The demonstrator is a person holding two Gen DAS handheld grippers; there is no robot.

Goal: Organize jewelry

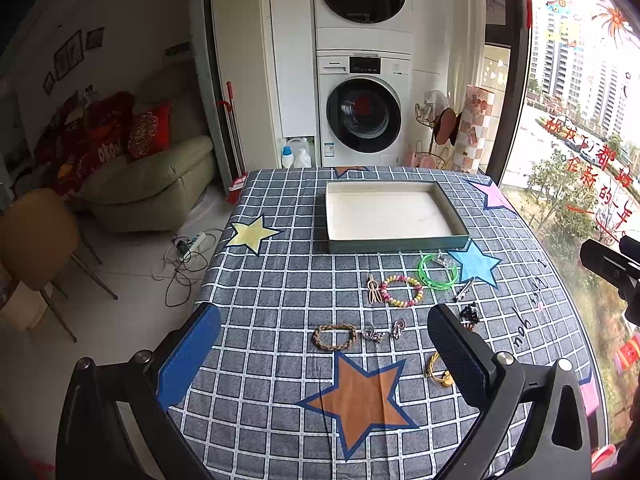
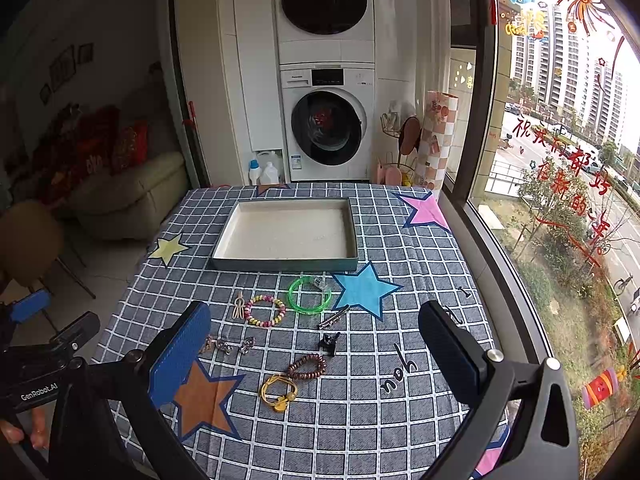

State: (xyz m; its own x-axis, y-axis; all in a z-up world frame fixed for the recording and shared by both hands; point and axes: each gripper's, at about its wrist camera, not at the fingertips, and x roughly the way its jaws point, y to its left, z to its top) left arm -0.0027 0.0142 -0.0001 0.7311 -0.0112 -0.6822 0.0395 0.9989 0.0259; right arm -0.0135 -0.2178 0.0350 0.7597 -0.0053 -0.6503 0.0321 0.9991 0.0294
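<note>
Both pairs of jaws stand wide apart and hold nothing: the left gripper [image 1: 324, 344] and the right gripper [image 2: 316, 344] hover above the near part of the table [image 2: 400, 432], the jewelry ahead of and between their fingers. A shallow tray [image 2: 286, 266] sits toward the far edge, its white floor bare. Just in front of its near wall lie a green bangle [image 2: 309, 295] and a beaded bracelet [image 2: 265, 311]. Nearer the jaws lie a braided brown band [image 1: 334, 336], a brown bead bracelet [image 2: 307, 366], a yellow hair tie [image 2: 278, 393] and a small black clip [image 2: 329, 342].
</note>
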